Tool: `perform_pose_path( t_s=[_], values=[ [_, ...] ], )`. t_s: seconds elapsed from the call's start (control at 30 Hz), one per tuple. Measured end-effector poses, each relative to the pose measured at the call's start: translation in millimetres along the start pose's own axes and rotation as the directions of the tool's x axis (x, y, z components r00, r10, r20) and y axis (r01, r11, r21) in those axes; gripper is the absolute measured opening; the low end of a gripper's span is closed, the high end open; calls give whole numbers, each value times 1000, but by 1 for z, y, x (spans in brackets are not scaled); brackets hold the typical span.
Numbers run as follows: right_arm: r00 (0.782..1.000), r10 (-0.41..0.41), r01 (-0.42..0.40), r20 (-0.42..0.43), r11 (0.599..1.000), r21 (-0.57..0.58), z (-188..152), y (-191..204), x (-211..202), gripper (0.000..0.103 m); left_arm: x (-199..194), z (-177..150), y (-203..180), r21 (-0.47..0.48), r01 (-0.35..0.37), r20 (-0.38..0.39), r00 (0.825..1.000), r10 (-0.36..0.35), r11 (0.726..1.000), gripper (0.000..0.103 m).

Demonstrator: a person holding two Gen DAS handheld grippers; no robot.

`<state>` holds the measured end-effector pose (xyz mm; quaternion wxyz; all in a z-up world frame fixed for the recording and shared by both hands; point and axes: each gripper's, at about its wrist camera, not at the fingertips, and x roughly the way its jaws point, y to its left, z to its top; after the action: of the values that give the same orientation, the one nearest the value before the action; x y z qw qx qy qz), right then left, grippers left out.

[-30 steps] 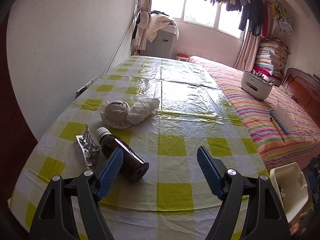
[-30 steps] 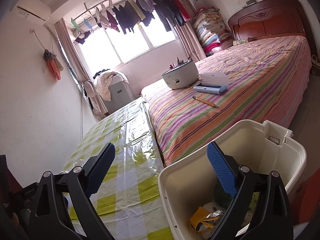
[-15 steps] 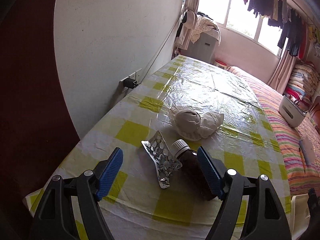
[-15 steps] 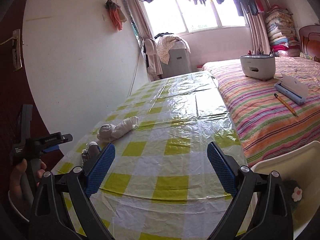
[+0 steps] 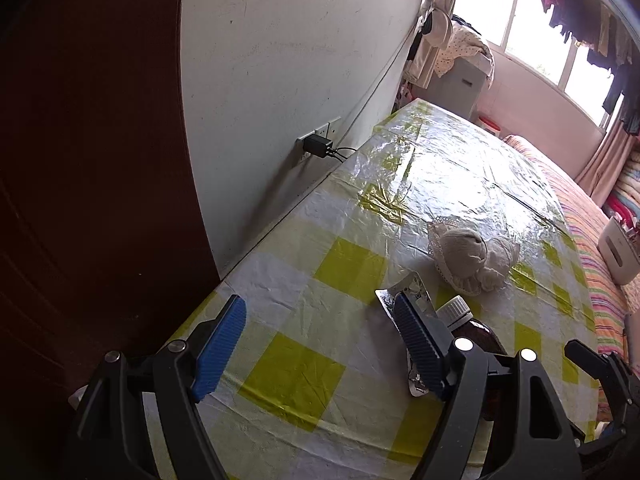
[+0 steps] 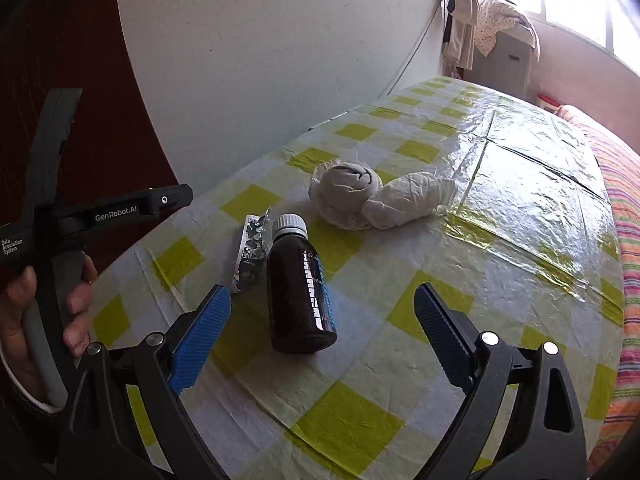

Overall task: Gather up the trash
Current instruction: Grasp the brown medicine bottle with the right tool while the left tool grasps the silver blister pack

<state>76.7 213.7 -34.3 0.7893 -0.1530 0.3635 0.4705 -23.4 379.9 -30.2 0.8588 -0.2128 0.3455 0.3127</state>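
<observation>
Both of my tools stand with their jaws apart and nothing between the pads. Left gripper (image 5: 320, 340) hangs over the table's (image 6: 520, 184) near left corner by the wall; its right finger covers part of the foil pill strip (image 6: 252, 256). Right gripper (image 6: 320, 332) points at the brown bottle (image 6: 300, 292), which lies on its side near the front edge, white ribbed cap toward the wall. Beyond it, toward the middle of the table, lies a rolled grey sock (image 6: 346, 192) against a twisted white cloth (image 6: 408, 200).

I judge the bottle the likely next pick. It is round, smooth and hard, so pads closing off-centre could roll it over the slick, crinkled plastic cover toward the edge. The strip is thin, flat and crumpled, hard to get under, and my two tools are near enough there to collide.
</observation>
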Motion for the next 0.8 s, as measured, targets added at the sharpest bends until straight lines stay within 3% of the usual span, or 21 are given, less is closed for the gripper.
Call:
perform_pose_path(
  t_s=[0.17,0.27,0.33,0.37,0.43,0.6,0.8],
  values=[
    [995,-2,-9,-103,994,-109,15,14,39,89,1,2,2,-3,1,-7,1000,-1,1000,74],
    [987,-11,-8,-163,993,-116,17,11,60,79,2,2,4,-13,2,-10,1000,-2,1000,74],
    [978,-6,-17,-210,994,-109,16,8,73,61,3,2,5,-17,0,-17,1000,-1,1000,74],
    [973,2,-27,-233,994,-102,14,7,78,60,4,3,5,-19,-1,-19,1000,0,1000,74],
    [976,-8,-18,-219,993,-115,12,6,77,42,6,2,3,-16,-1,-25,1000,1,1000,74],
    [987,10,-11,-163,1000,-10,-2,-11,54,41,15,1,-8,-7,11,-59,998,-12,1000,74],
    [1000,5,-1,-29,991,131,-46,-36,-6,41,31,0,-40,47,14,-111,994,-9,999,74]
  ],
)
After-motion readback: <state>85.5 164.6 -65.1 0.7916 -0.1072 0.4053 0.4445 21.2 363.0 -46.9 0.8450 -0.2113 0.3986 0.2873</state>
